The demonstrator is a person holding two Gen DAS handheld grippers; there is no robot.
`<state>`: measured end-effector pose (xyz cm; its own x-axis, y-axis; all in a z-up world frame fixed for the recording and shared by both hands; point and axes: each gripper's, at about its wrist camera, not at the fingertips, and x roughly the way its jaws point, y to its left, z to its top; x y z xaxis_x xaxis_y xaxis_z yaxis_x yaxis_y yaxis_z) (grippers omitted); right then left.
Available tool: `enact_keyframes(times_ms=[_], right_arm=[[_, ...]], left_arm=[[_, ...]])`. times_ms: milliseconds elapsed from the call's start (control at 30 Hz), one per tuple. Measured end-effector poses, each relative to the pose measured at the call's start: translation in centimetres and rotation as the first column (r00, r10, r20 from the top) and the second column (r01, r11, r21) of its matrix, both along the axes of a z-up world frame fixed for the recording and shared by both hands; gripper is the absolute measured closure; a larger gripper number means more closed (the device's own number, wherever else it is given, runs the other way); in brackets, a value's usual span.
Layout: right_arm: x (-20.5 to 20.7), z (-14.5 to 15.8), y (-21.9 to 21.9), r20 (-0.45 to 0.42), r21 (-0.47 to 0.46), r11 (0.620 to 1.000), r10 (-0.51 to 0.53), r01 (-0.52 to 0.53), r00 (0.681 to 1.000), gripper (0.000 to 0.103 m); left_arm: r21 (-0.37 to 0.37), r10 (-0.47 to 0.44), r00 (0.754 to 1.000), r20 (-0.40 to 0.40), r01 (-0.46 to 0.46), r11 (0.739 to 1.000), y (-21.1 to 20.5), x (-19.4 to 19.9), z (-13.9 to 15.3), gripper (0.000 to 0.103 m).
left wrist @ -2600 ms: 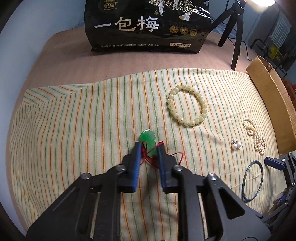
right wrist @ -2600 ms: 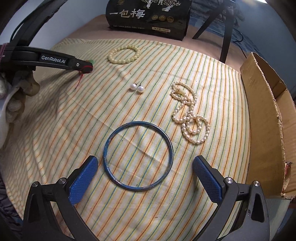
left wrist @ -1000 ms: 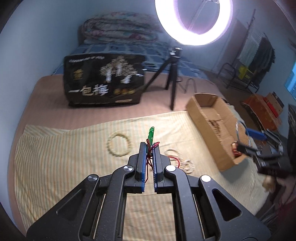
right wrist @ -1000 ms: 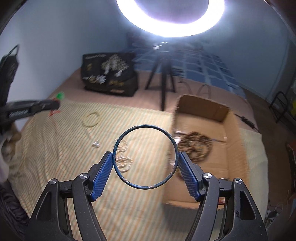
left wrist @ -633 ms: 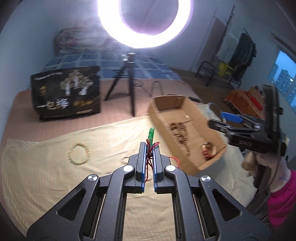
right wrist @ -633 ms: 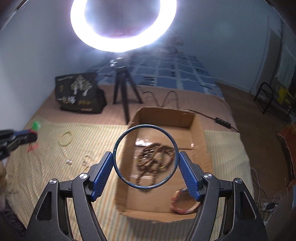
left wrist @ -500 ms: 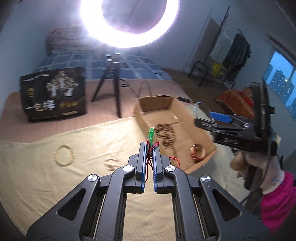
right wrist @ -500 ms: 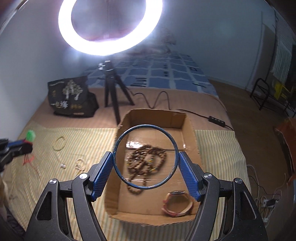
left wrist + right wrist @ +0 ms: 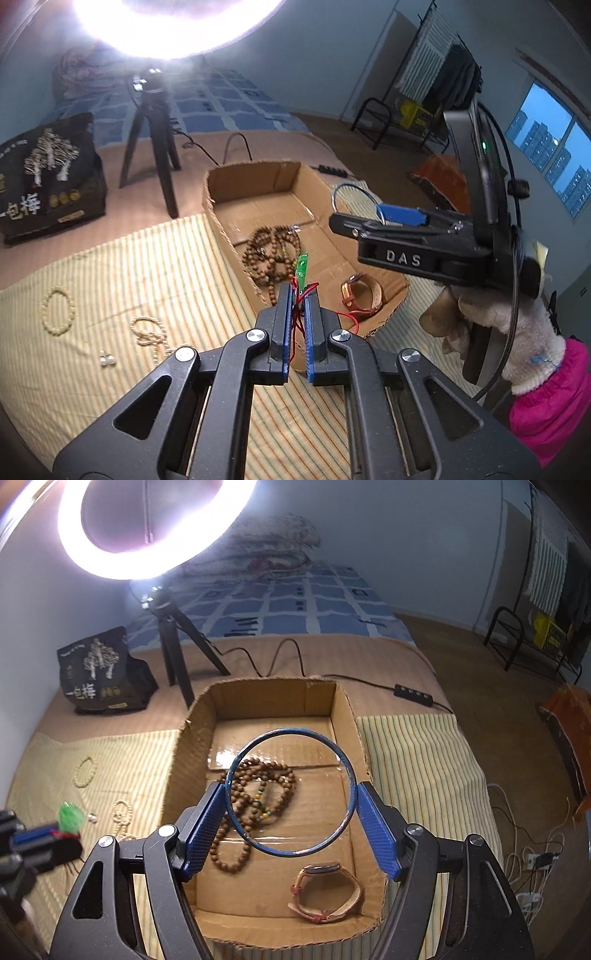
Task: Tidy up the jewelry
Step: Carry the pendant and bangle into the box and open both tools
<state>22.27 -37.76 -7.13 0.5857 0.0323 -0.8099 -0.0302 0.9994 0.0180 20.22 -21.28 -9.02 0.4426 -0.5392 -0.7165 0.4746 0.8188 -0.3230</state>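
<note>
Left wrist view. My left gripper [image 9: 298, 295] had its blue-padded jaws pressed together on the red cord of a small green jade-like pendant [image 9: 302, 267], which stood up just past the fingertips. Beyond it lay the open brown cardboard box [image 9: 236, 254] on the yellow striped cloth [image 9: 122, 280]. In the box I saw a coiled string of brown wooden beads [image 9: 271, 254] and a tan leather-strap watch [image 9: 364, 295]. On the cloth to the left of the box lay a pale yellow bead bracelet [image 9: 57, 312], a white pearl strand [image 9: 149, 334] and a pair of pearl earrings [image 9: 107, 359]. At right, my right gripper [image 9: 365, 214] was carried by a hand in a cream knitted glove [image 9: 495, 314], above the box's far side.

Right wrist view. The right gripper [image 9: 291, 814] had its jaws spread wide yet pinching the thin blue metal bangle [image 9: 290, 792] at opposite sides of its rim, the ring held above the box interior. Through the ring I saw the wooden beads; the watch lay nearer the front wall. At lower left, the left gripper's tip and the green pendant [image 9: 70, 818] hung over the cloth, beside the box's left wall. A lit ring light [image 9: 155, 535] on a black tripod [image 9: 177, 664] stood behind the box.
</note>
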Motion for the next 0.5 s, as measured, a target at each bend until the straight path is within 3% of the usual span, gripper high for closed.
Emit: enact_keyframes(times_ms=[467, 500], right_arm=[[0.4, -0.9, -0.3, -0.024, 0.011, 1.0, -0.026, 0.027, 0.999, 0.031], [0.5, -0.9, -0.4, -0.022, 0.011, 1.0, -0.029, 0.029, 0.999, 0.031]], left_arm=[[0.026, -0.045, 0.999, -0.026, 0.046, 0.999, -2.3, 0.1, -2.2, 0.099], [0.029, -0.044, 0.999, -0.031, 0.044, 0.999, -2.3, 0.2, -2.4, 0.091]])
